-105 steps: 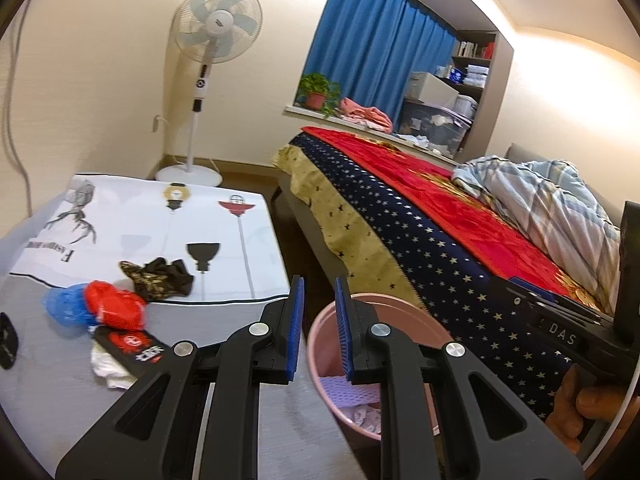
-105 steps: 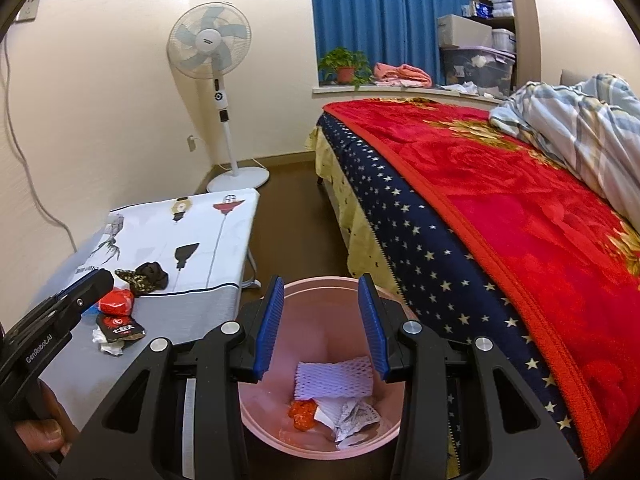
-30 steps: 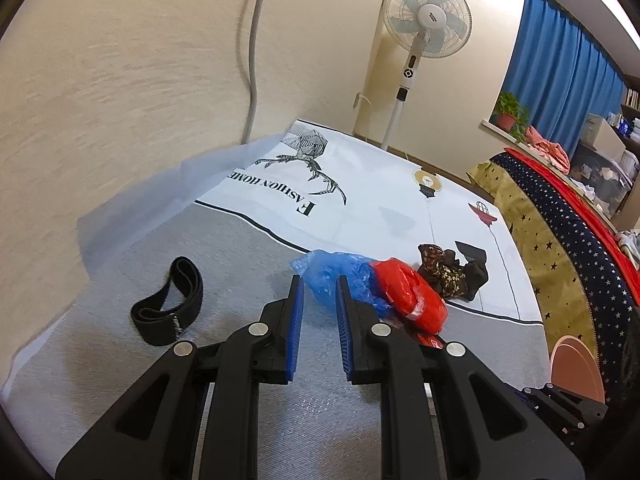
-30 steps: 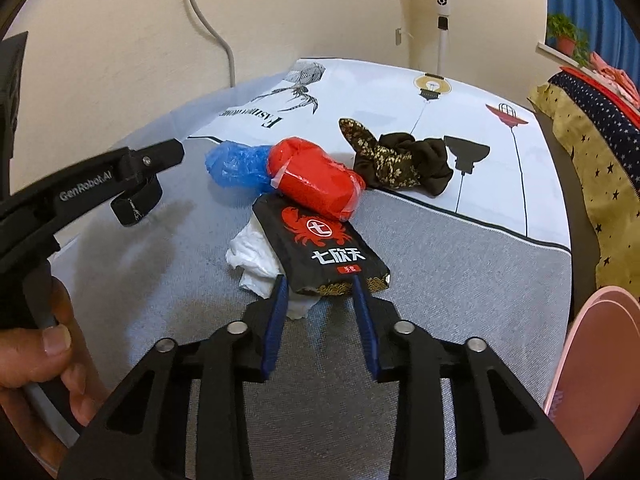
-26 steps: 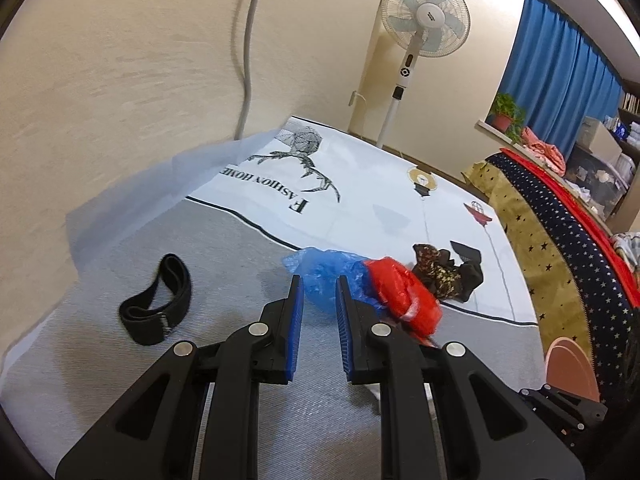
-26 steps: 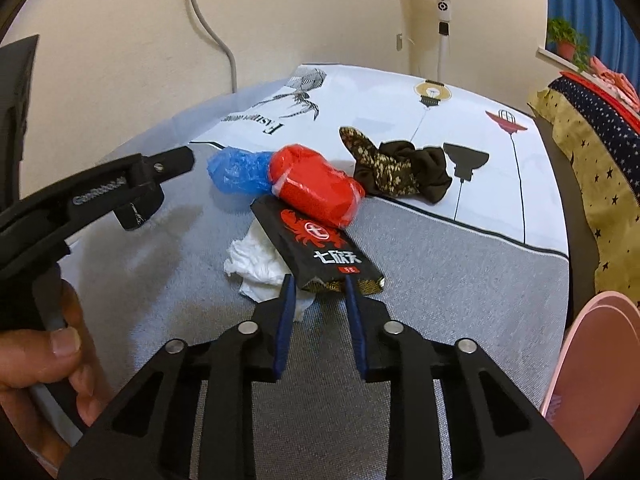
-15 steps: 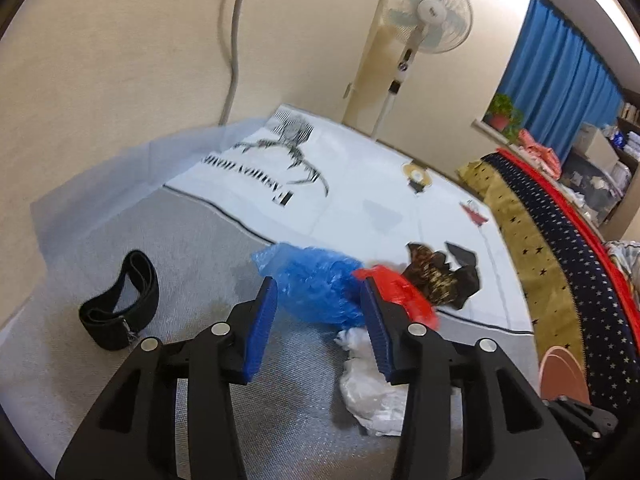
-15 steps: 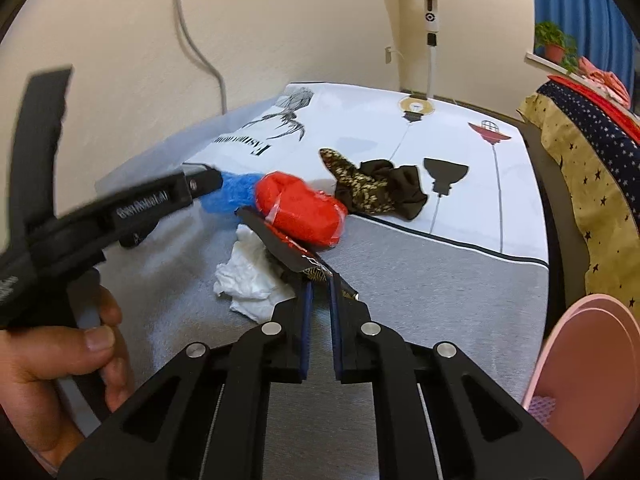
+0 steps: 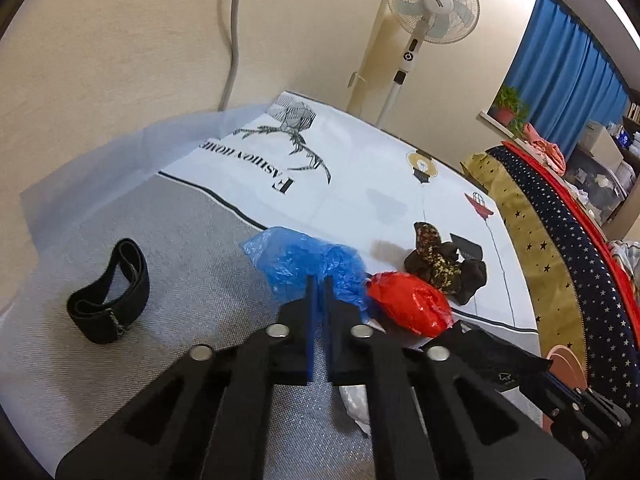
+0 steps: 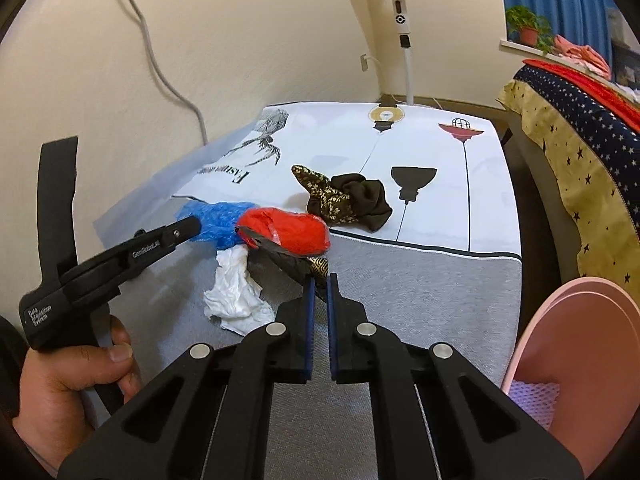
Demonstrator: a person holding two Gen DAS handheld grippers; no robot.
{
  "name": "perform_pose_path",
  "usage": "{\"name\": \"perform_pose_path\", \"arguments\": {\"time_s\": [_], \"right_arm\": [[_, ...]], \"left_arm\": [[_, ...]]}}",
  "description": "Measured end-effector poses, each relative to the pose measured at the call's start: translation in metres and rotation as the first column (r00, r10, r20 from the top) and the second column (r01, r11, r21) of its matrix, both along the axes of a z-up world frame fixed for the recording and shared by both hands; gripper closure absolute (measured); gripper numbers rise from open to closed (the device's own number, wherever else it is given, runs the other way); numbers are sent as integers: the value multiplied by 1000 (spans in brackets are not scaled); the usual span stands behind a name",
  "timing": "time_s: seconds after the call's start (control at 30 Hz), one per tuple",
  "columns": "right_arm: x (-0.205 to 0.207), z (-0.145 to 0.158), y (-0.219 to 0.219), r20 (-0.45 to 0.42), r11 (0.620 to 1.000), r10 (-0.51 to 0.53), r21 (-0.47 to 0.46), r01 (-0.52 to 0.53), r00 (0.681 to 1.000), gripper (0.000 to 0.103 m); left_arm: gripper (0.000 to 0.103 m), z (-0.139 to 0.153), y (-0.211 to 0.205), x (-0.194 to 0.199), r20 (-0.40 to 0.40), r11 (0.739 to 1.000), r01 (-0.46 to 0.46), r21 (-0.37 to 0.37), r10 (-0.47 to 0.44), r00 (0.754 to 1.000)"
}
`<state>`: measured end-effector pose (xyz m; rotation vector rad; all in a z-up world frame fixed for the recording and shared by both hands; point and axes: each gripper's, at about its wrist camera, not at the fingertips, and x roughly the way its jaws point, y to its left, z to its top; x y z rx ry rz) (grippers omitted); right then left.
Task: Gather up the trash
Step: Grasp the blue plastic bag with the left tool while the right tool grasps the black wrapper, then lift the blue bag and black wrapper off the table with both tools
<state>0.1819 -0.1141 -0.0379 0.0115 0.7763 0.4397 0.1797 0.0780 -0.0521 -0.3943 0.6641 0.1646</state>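
Observation:
On the grey cloth lie a crumpled blue plastic bag [image 9: 304,256], a red plastic bag [image 9: 408,304] and a white tissue [image 10: 236,292]. My left gripper [image 9: 318,280] is closing tight on the near edge of the blue plastic bag [image 10: 216,216], and its pads pinch a fold. My right gripper [image 10: 319,278] is shut on the near end of a black snack wrapper [image 10: 280,254]. The wrapper is tilted up off the cloth, and its far end sits under the red plastic bag [image 10: 288,228]. In the right wrist view a hand [image 10: 68,368] holds the left gripper [image 10: 188,226].
A pink bin [image 10: 580,340] stands at the table's right, with white netting inside. A dark patterned scrunchie [image 10: 348,196] lies behind the trash. A black elastic band [image 9: 108,300] lies to the left. A wall, a cable and a standing fan [image 9: 432,0] are behind, and a bed [image 9: 560,220] is at the right.
The left gripper opened wide, moved onto the blue bag and shut on it. The right gripper closed on the black wrapper and lifted its near end off the tissue.

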Motion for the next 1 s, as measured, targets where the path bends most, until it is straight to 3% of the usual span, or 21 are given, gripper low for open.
{"name": "perform_pose_path", "arguments": {"time_s": [0.6, 1.0], "right_arm": [[-39, 42, -33, 69, 994, -100, 49, 97, 993, 99], [-76, 74, -61, 134, 982, -186, 50, 181, 973, 99]], "left_arm": [[102, 51, -22, -46, 102, 994, 72, 80, -80, 992], [102, 81, -56, -81, 153, 977, 179, 116, -195, 969]]}}
